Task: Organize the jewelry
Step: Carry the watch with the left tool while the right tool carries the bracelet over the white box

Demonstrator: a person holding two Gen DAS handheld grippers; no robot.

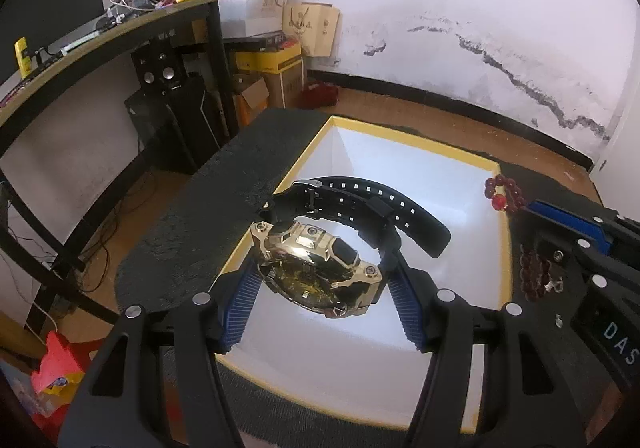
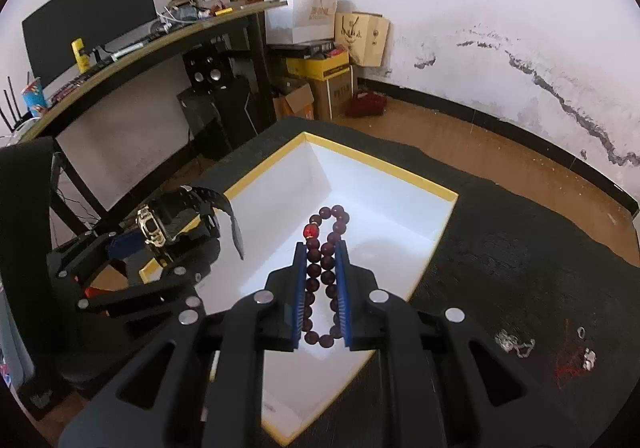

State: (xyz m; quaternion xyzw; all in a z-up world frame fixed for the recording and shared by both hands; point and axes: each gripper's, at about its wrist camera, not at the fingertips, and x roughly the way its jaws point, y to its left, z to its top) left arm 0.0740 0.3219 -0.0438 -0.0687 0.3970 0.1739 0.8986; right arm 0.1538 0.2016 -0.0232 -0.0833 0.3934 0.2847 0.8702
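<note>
My left gripper (image 1: 322,282) is shut on a gold-faced watch (image 1: 316,268) with a black strap, held over the white box with a yellow rim (image 1: 505,248). In the right wrist view that watch (image 2: 154,228) hangs at the box's left edge. My right gripper (image 2: 321,284) is shut on a dark red bead bracelet (image 2: 322,272), whose loop with one bright red bead sticks out past the fingertips above the box (image 2: 384,164). In the left wrist view the bracelet (image 1: 502,194) shows at the right.
The box lies on a black mat (image 2: 520,256) on a table. A silver chain (image 2: 514,342), a small ring (image 2: 581,332) and a red-corded piece (image 2: 576,366) lie on the mat at right. A cluttered desk (image 2: 132,48), speakers and cartons stand behind.
</note>
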